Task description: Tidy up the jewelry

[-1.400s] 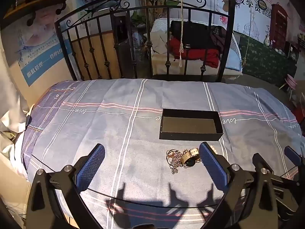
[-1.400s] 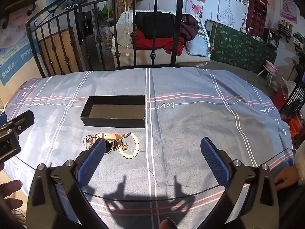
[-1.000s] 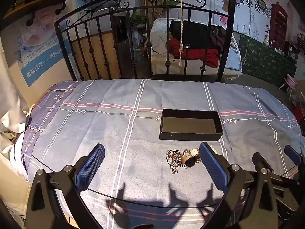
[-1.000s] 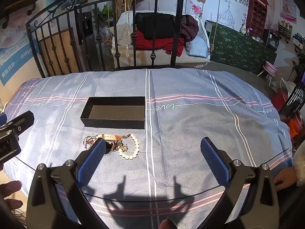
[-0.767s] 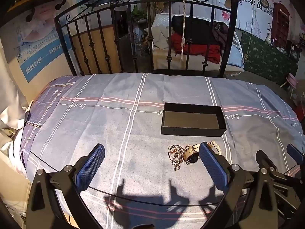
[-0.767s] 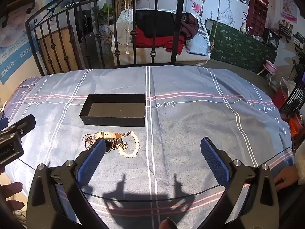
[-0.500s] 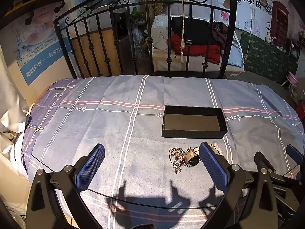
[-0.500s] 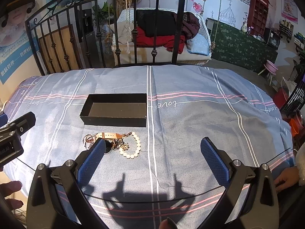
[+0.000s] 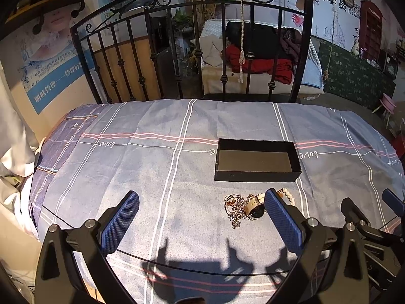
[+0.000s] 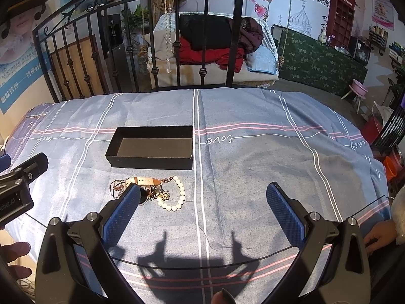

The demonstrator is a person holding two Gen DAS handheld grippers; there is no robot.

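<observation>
Near the black box (image 10: 152, 149), on the bedspread (image 10: 253, 157), a tangled jewelry pile (image 10: 149, 190) lies: light, limp, snag-prone. The pearl bracelet (image 10: 174, 197) is best pinched first. Left gripper (image 9: 200, 217) and right gripper (image 10: 202, 210) are held apart, empty.

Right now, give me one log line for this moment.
left gripper: open, empty | right gripper: open, empty | box: empty | jewelry: piled on bedsheet beside box

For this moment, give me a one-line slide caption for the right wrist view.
Open right gripper above striped bedsheet; jewelry pile beside empty black box.
</observation>
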